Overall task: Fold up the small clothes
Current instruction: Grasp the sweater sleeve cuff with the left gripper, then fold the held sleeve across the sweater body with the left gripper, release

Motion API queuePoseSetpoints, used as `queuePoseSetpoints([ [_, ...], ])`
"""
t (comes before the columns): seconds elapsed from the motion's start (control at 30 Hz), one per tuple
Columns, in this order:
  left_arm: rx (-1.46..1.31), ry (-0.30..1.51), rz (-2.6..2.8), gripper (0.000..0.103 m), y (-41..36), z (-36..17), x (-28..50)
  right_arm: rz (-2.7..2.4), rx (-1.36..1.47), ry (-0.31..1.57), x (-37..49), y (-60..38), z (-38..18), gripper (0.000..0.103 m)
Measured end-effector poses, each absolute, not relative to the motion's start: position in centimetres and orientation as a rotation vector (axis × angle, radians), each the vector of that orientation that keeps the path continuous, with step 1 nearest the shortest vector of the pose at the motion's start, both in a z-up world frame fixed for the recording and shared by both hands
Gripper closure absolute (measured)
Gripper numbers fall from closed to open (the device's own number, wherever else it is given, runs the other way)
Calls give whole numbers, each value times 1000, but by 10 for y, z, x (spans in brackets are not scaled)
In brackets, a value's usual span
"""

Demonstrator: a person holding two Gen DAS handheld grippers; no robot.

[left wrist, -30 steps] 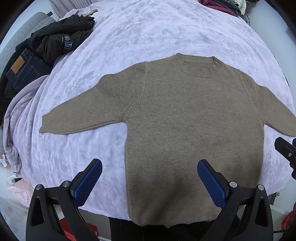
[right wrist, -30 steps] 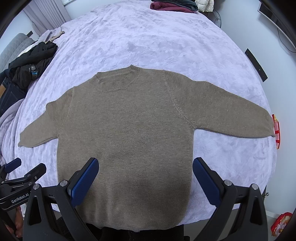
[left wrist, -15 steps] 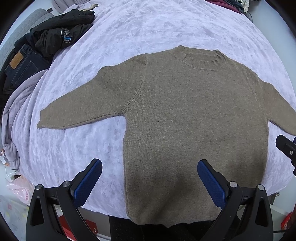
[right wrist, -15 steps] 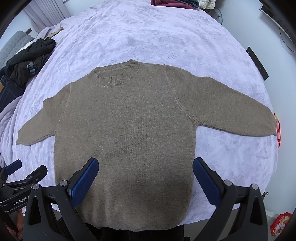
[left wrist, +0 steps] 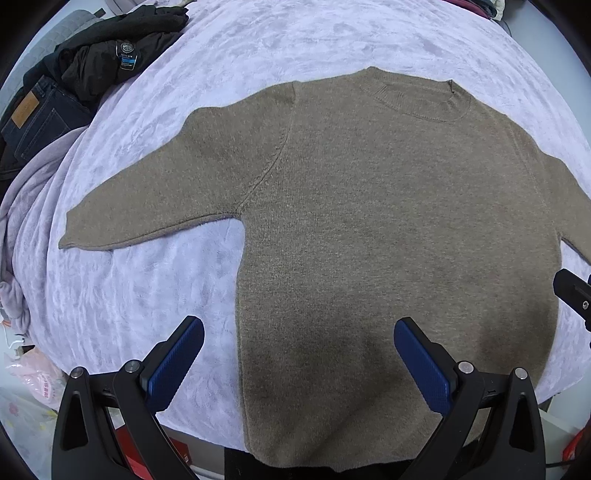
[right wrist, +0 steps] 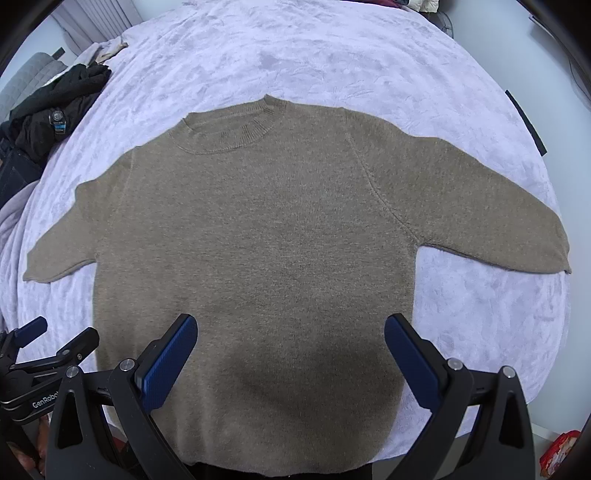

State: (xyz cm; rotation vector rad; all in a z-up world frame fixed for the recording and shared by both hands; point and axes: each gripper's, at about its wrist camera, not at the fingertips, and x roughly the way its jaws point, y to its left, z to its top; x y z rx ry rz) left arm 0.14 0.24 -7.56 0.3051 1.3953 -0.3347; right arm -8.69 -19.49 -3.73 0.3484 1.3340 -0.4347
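Observation:
A brown knit sweater (left wrist: 388,221) lies flat, front up, on the lilac bed cover (left wrist: 258,48), collar away from me and both sleeves spread out. It also shows in the right wrist view (right wrist: 258,229). My left gripper (left wrist: 299,354) is open and empty above the sweater's lower left side. My right gripper (right wrist: 290,350) is open and empty above the lower middle of the body. The left gripper shows at the left edge of the right wrist view (right wrist: 40,354).
A pile of black clothing (left wrist: 110,55) and dark jeans (left wrist: 33,122) sits at the bed's far left. A lilac blanket (left wrist: 22,229) hangs over the left edge. Dark red clothes (right wrist: 388,3) lie at the far end. The bed's near edge is just below the sweater's hem.
Both grippers have moved forward and lower toward the sweater, which now fills more of both views. Both stay open. The sweater has not moved.

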Motion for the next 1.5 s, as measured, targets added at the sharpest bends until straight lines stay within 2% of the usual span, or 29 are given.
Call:
queuePoseSetpoints([
  [0.4, 65, 1374, -354, 0, 34, -103, 27, -385, 344, 1306, -74, -191, -66, 1],
  [0.6, -116, 1293, -245, 0, 103, -113, 72, -309, 316, 1288, -59, -171, -73, 1],
  [0.77, -299, 1190, -133, 0, 189, -120, 117, -228, 296, 1305, -48, -147, -84, 1],
  [0.97, -588, 1170, -69, 0, 281, -162, 139, -125, 295, 1318, -37, -110, -94, 1],
  [1.1, -714, 1154, -95, 0, 296, -187, 153, -72, 276, 1341, -30, -87, -101, 1],
  [1.23, -696, 1110, -124, 1, 286, -183, 170, -41, 250, 1362, -24, -70, -106, 1],
  [1.27, -680, 1103, -120, 7, 286, -181, 174, -32, 247, 1365, -23, -66, -106, 1],
  [1.3, -660, 1102, -112, 19, 283, -179, 176, -26, 247, 1366, -22, -64, -106, 1],
  [1.37, -640, 1117, -136, 92, 283, -182, 183, -14, 244, 1364, -20, -60, -104, 1],
  [1.5, -650, 1099, -125, 93, 285, -180, 181, 18, 256, 1351, -17, -55, -102, 6],
])
